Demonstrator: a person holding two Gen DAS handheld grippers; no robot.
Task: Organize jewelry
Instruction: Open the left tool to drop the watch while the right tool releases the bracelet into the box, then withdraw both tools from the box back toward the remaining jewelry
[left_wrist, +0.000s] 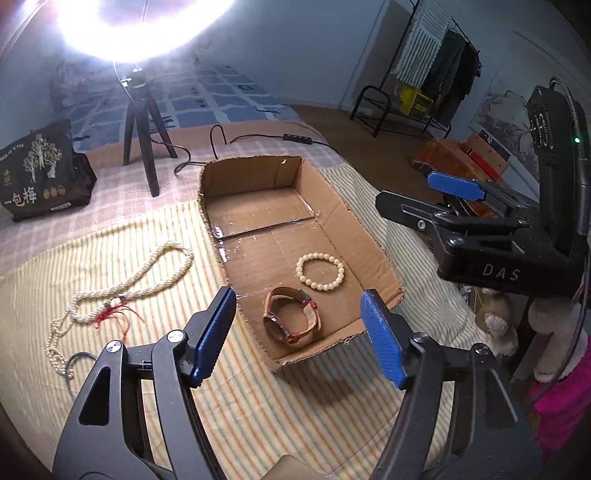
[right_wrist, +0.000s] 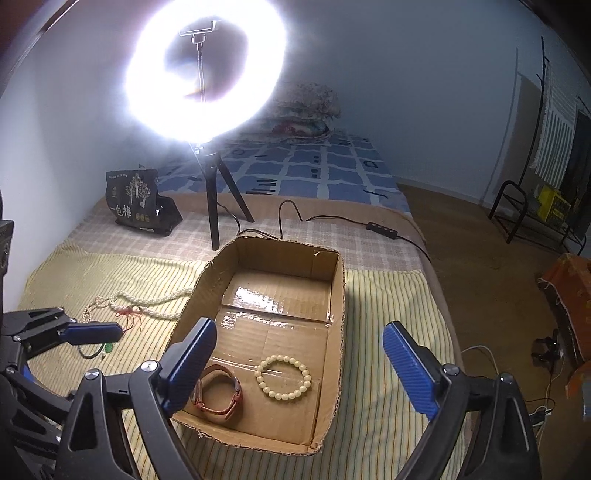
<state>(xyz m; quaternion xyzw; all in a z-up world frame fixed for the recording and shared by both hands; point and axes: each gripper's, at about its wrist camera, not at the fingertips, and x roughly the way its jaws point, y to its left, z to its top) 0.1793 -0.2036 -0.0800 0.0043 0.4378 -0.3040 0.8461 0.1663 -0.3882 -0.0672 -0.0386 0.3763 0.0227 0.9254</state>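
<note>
Brown cardboard box (right_wrist: 334, 306). Cream bead bracelet (right_wrist: 284, 376); tan-and-red-strapped watch (right_wrist: 221, 391). White pearl necklace (left_wrist: 140, 280), red tassel. Yellow-green striped cloth (right_wrist: 388, 369) over pink plaid sheet (right_wrist: 147, 243). Blue-and-white checked bedspread (right_wrist: 314, 166). Black snack bag (right_wrist: 140, 203), pale tree print.

Left gripper (left_wrist: 297, 334): jaws spread wide, nothing between the blue pads, pointing steeply downward. Right gripper (right_wrist: 299, 369): jaws spread wider, likewise empty, at a similar downward tilt. The two grippers sit side by side, apart, each visible at the edge of the other's view.
</note>
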